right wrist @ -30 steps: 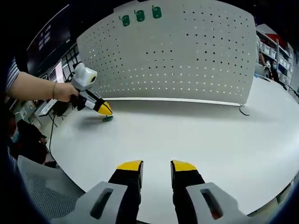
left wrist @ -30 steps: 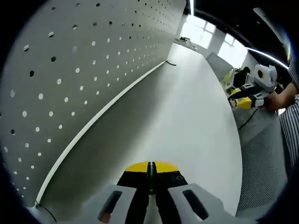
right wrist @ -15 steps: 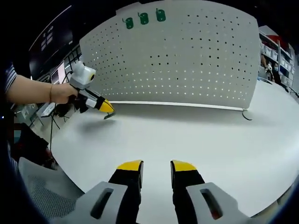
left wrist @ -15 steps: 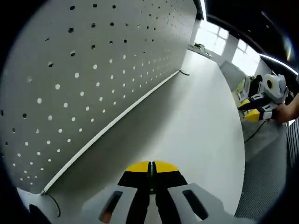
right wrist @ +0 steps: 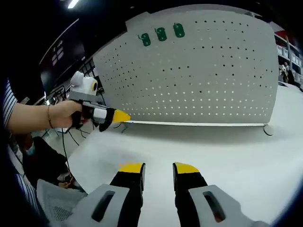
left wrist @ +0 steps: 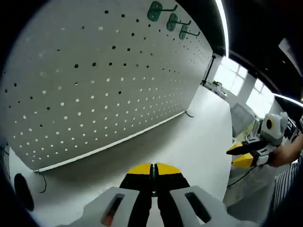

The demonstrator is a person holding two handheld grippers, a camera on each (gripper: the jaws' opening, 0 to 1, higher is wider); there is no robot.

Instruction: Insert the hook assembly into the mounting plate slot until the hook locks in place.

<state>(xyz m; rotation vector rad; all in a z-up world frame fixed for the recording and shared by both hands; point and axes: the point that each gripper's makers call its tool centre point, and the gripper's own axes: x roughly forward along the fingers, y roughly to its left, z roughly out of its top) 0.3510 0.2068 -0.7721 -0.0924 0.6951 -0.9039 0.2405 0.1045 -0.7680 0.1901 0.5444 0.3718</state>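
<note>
A tall white pegboard [left wrist: 94, 85] stands along the table's far side, with three green hooks [left wrist: 173, 20] fixed near its top edge. In the left gripper view, my left gripper [left wrist: 153, 166] is shut on a thin green hook piece [left wrist: 153, 182] that shows as a sliver between the yellow tips. In the right gripper view, the left gripper [right wrist: 122, 116] hangs above the table at the left, short of the pegboard [right wrist: 203, 71], well below the three hooks [right wrist: 161, 34]. My right gripper [right wrist: 158, 169] stands open over the table with nothing in it, and it appears as the right gripper [left wrist: 246, 153] at the table's edge.
The white table [right wrist: 227, 151] curves round in front of the board. A black cable [right wrist: 269, 130] lies at the board's right foot, another cable [left wrist: 41, 183] at its left foot. A person's hand [right wrist: 61, 116] holds the left gripper. A grey mesh chair [right wrist: 52, 208] stands off the table's left edge.
The left gripper has risen off the table with the green piece and tilted up, so the three hooks have come into its view. The right gripper stays open and has barely moved.
</note>
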